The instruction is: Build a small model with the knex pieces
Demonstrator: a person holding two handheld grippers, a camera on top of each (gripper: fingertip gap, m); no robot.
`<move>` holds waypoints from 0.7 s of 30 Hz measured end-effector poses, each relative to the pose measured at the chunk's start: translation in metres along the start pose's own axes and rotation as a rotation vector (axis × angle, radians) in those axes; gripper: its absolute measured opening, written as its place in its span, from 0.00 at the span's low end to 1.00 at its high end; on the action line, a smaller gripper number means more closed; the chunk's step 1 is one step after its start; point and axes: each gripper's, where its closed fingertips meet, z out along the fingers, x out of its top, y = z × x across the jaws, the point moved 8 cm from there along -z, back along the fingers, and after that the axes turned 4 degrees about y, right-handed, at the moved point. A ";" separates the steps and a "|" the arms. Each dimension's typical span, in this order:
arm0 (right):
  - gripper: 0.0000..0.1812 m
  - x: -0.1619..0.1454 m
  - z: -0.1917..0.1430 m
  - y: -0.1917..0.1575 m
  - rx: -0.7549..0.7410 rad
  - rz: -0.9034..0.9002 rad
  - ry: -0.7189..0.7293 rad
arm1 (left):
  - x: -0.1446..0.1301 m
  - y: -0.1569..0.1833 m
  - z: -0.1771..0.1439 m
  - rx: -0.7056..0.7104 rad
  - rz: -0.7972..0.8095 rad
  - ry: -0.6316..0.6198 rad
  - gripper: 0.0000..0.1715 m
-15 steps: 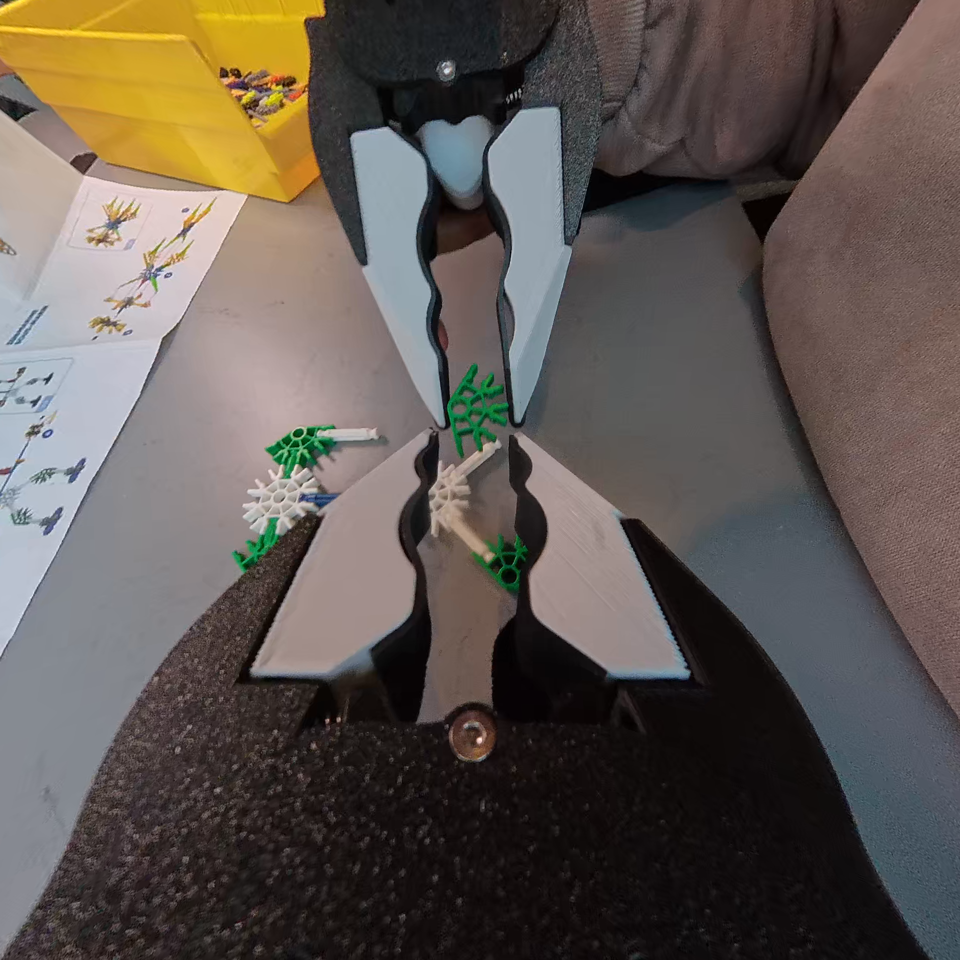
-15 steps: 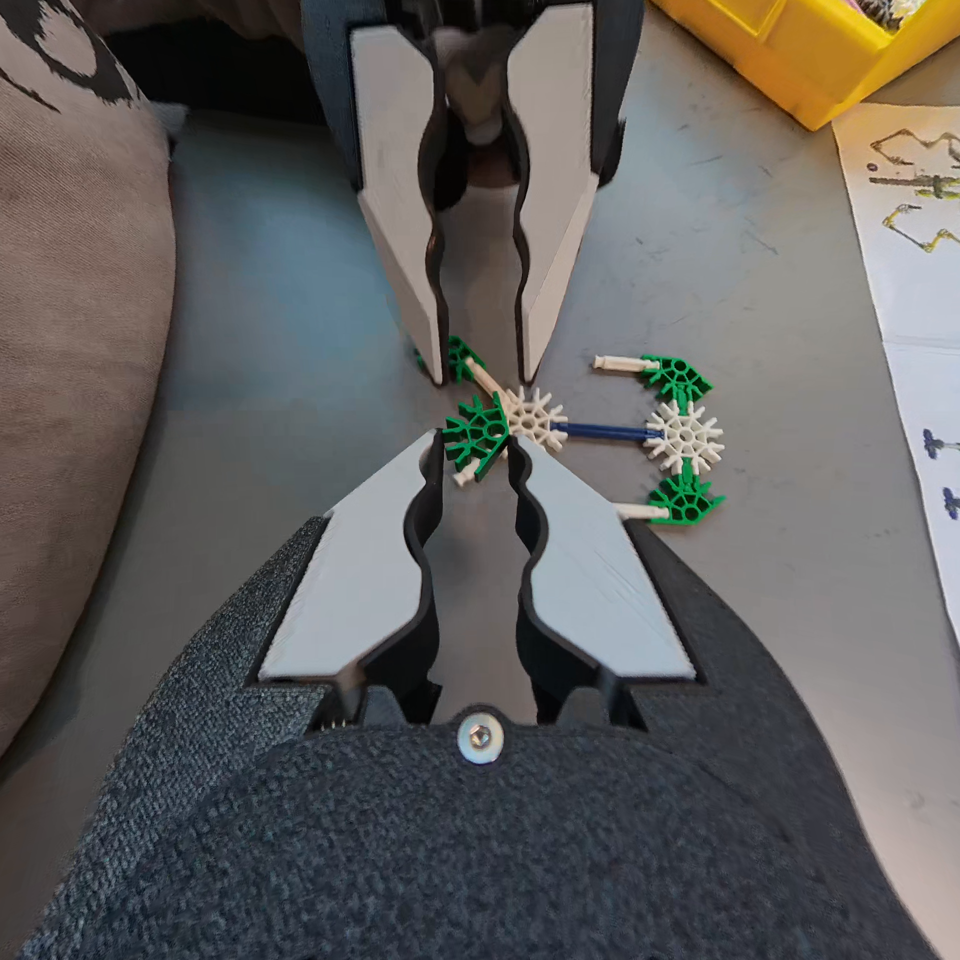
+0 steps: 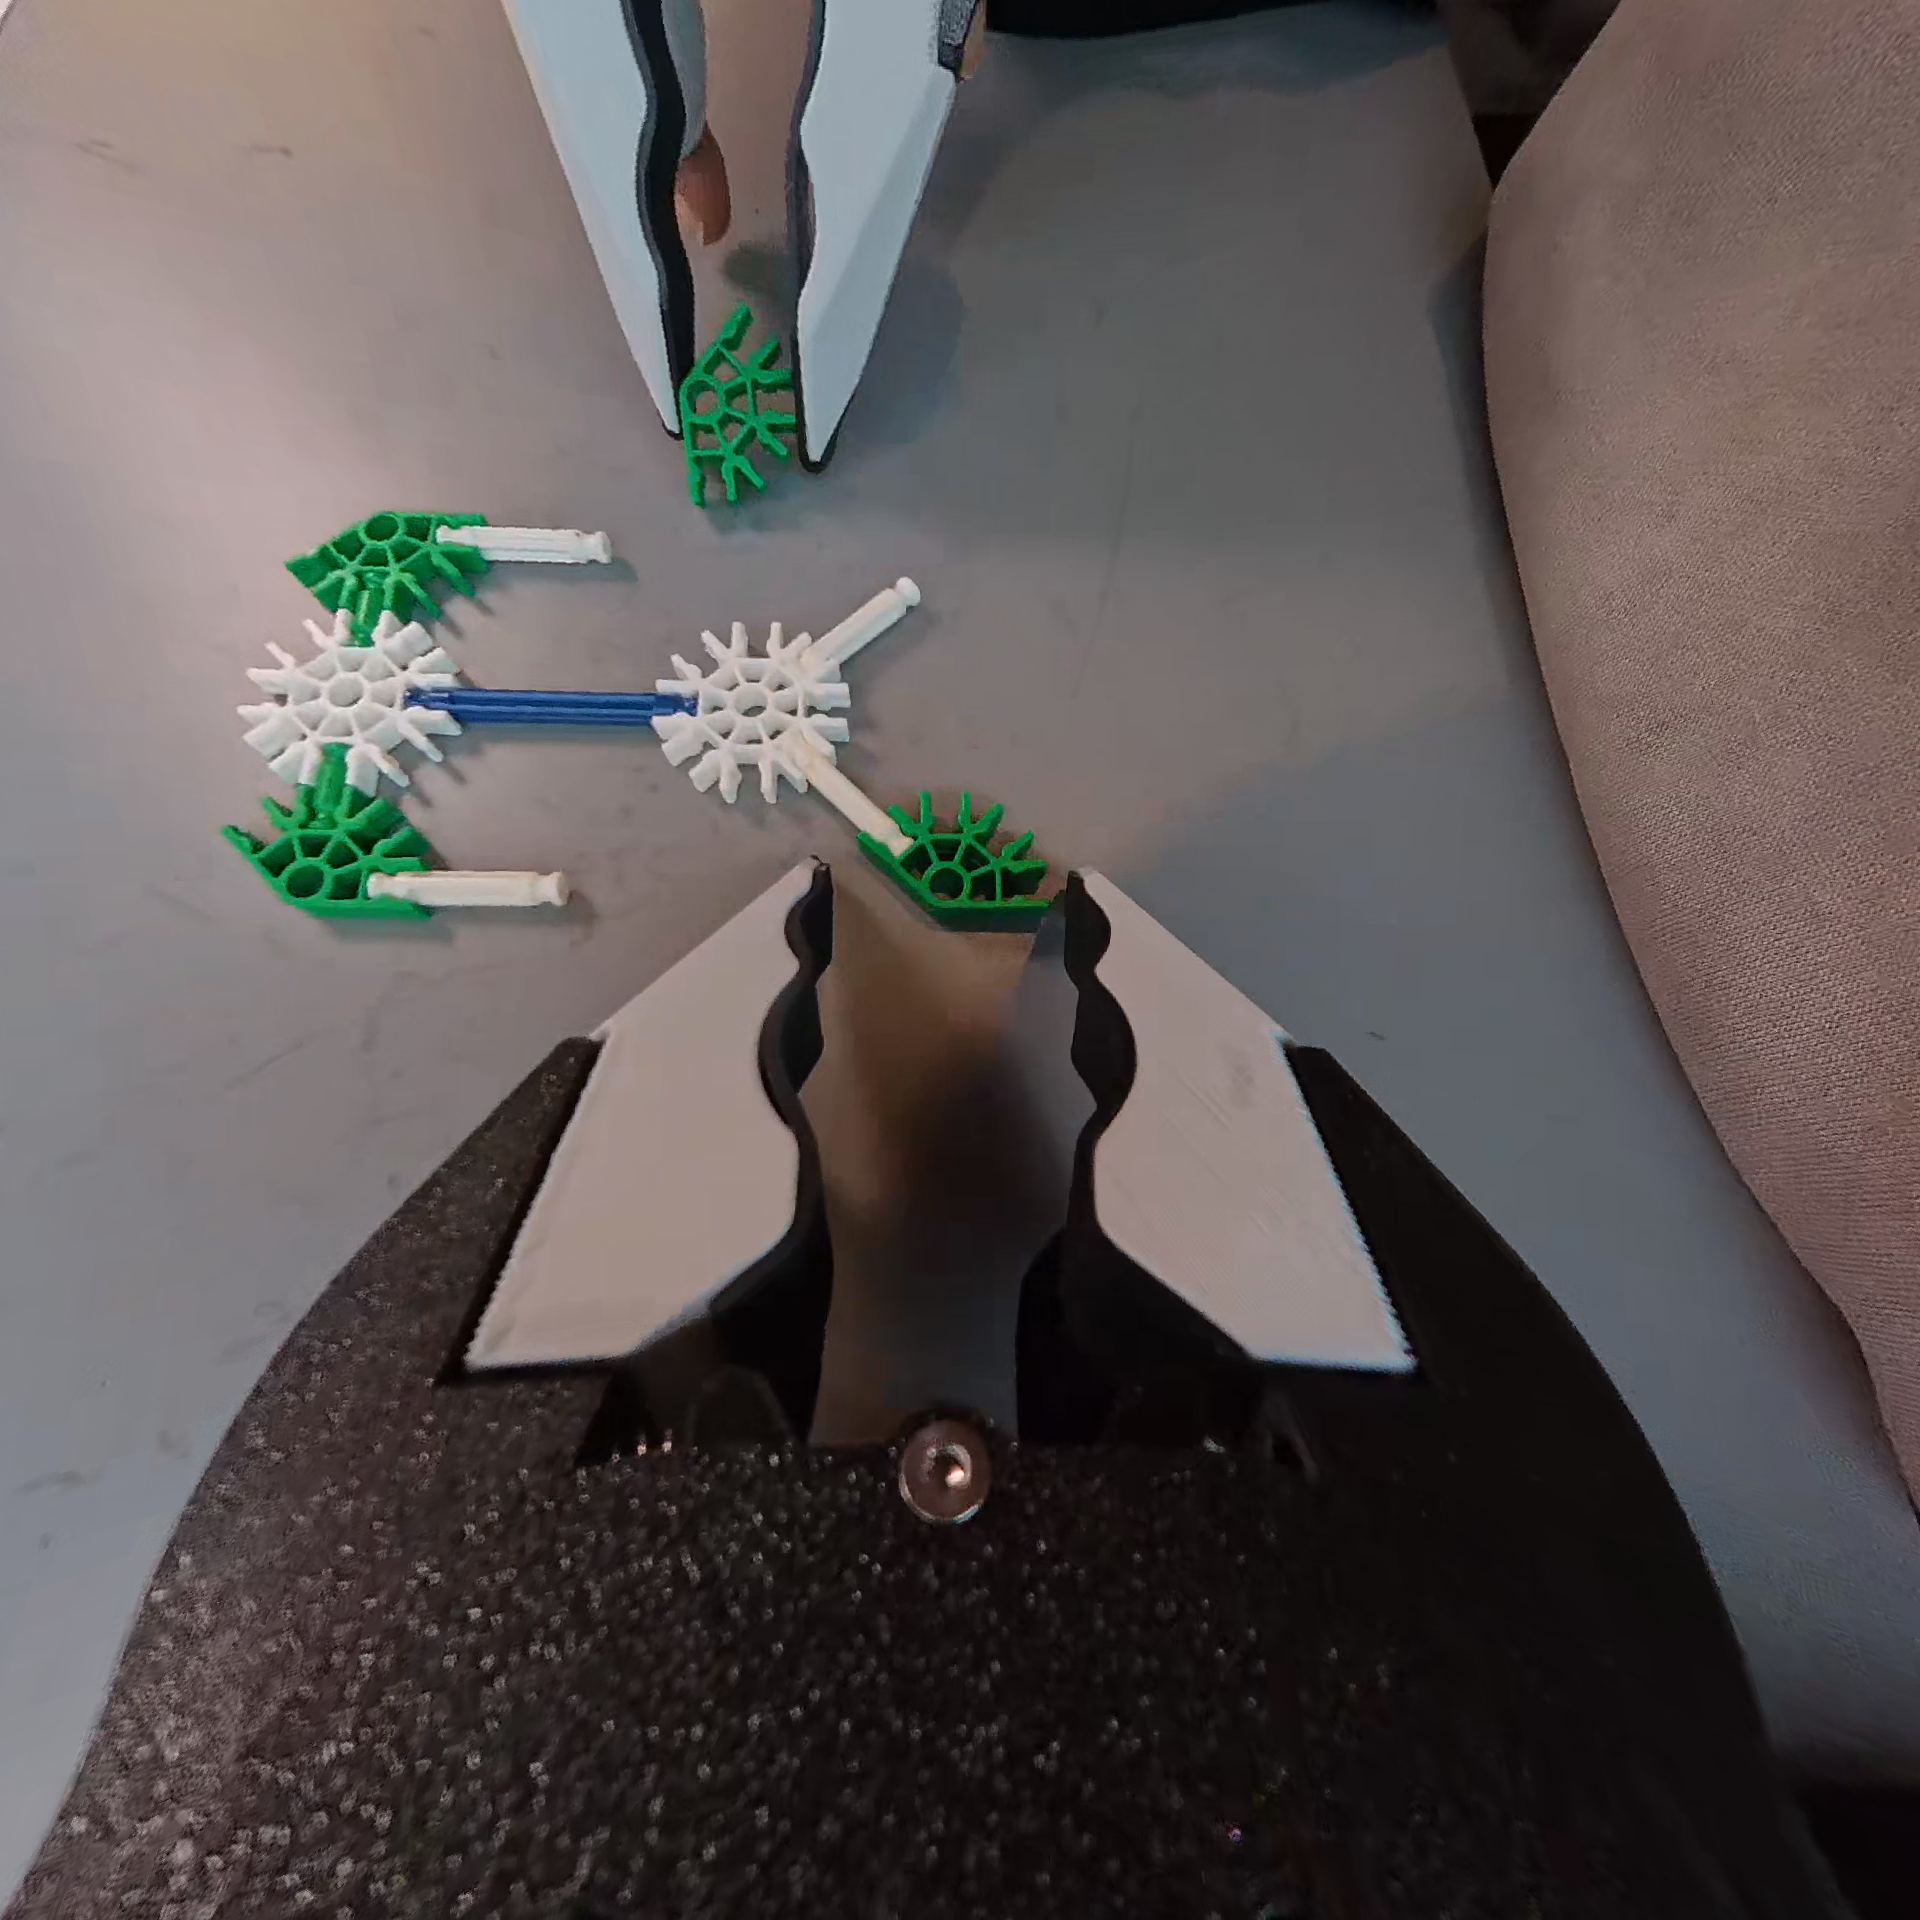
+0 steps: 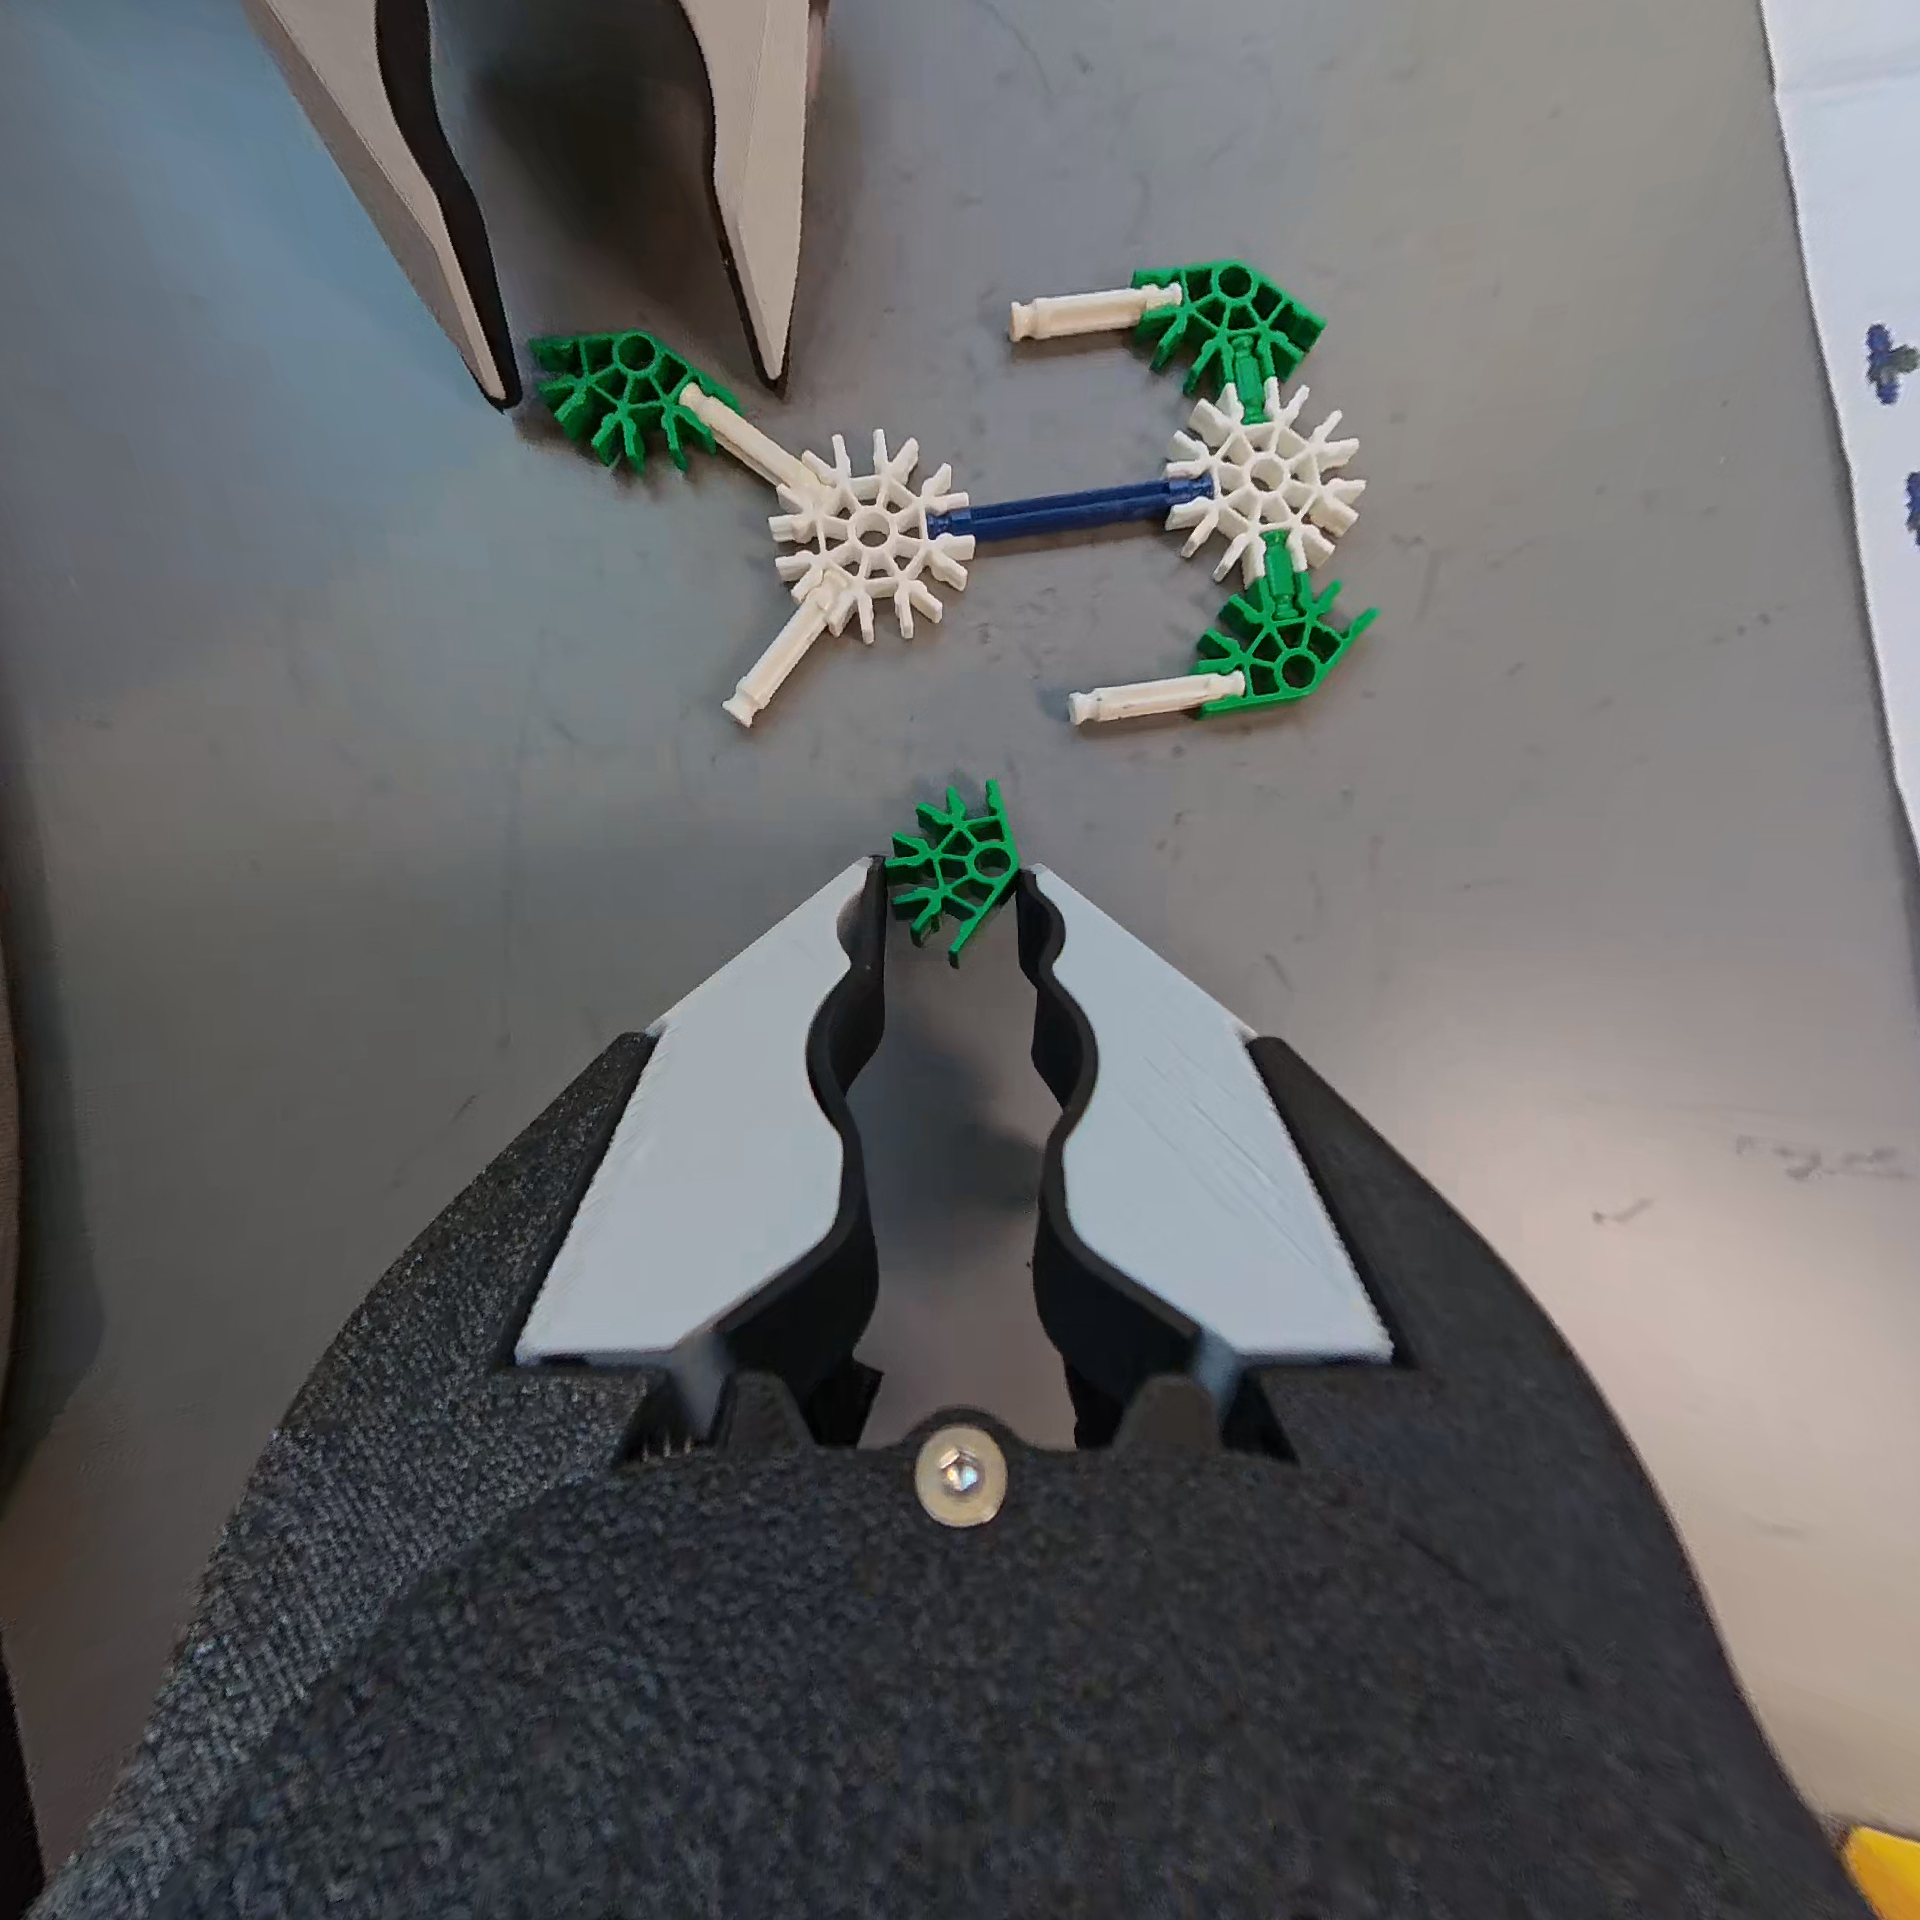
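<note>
A toy model lies flat on the grey table (image 3: 1247, 623): two white wheel connectors (image 3: 753, 707) (image 4: 873, 535) joined by a blue rod (image 3: 540, 704), with green fan connectors and white rods on them. My left gripper (image 3: 945, 881) is open and empty; its tips stand either side of the model's near green connector (image 3: 961, 868). It also shows at the top of the right wrist view (image 4: 636, 393). My right gripper (image 4: 951, 873) is shut on a loose green connector (image 4: 956, 857), just short of the model's bare white rod (image 4: 779, 665). It shows opposite in the left wrist view (image 3: 743, 442).
A brown sleeve or cushion (image 3: 1714, 727) borders the table on the right of the left wrist view. A printed paper sheet (image 4: 1860, 312) lies at the right edge of the right wrist view, and a corner of a yellow bin (image 4: 1886, 1881) shows at bottom right. There is about 11 cm between the tips of the two grippers.
Both grippers have drawn back from the model. The left has opened wider and no longer straddles the wheel. The right's green connector now sits apart from the white rod.
</note>
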 end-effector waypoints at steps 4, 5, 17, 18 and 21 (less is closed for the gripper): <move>0.21 -0.002 -0.003 -0.005 0.048 0.021 -0.024 | 0.003 0.000 0.005 0.029 0.014 -0.006 0.21; 0.23 -0.002 -0.003 -0.007 0.058 0.016 -0.033 | 0.003 0.000 0.005 0.036 0.010 -0.006 0.20; 0.16 -0.007 -0.019 -0.003 0.104 0.021 0.028 | 0.009 -0.001 0.004 0.051 -0.032 0.033 0.20; 0.16 -0.007 -0.020 0.000 0.092 0.020 0.039 | 0.012 -0.002 0.000 0.040 -0.055 0.065 0.20; 0.15 -0.007 -0.019 0.005 0.072 0.020 0.061 | 0.015 -0.007 -0.006 0.062 -0.093 0.111 0.17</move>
